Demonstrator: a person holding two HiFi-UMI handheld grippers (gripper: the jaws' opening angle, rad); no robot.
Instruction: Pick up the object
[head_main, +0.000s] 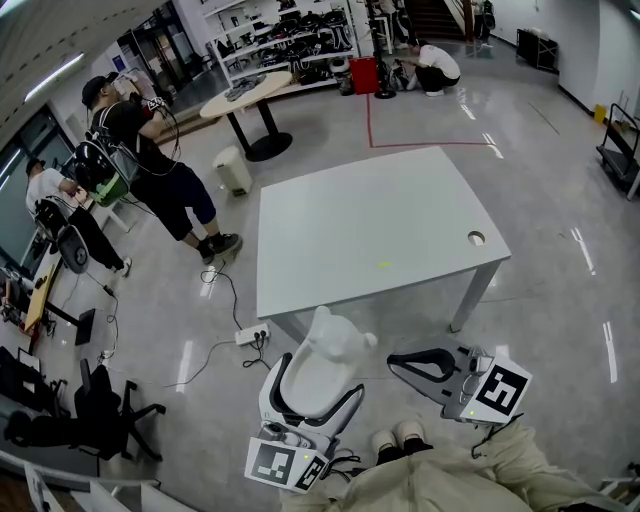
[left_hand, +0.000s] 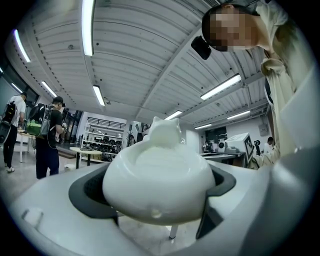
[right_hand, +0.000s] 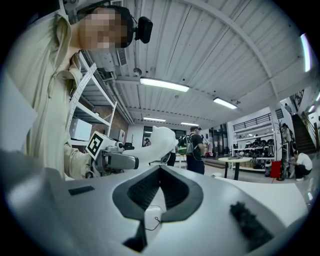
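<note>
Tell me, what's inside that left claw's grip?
A glossy white object, rounded like a bowl with a small eared shape on top, is clamped between the jaws of the left gripper. The dark pads cover its sides where they grip it.

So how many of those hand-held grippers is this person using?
2. The left hand-held gripper is low in the head view, clamped on a white object; the right hand-held gripper is beside it, jaws together and empty.
</note>
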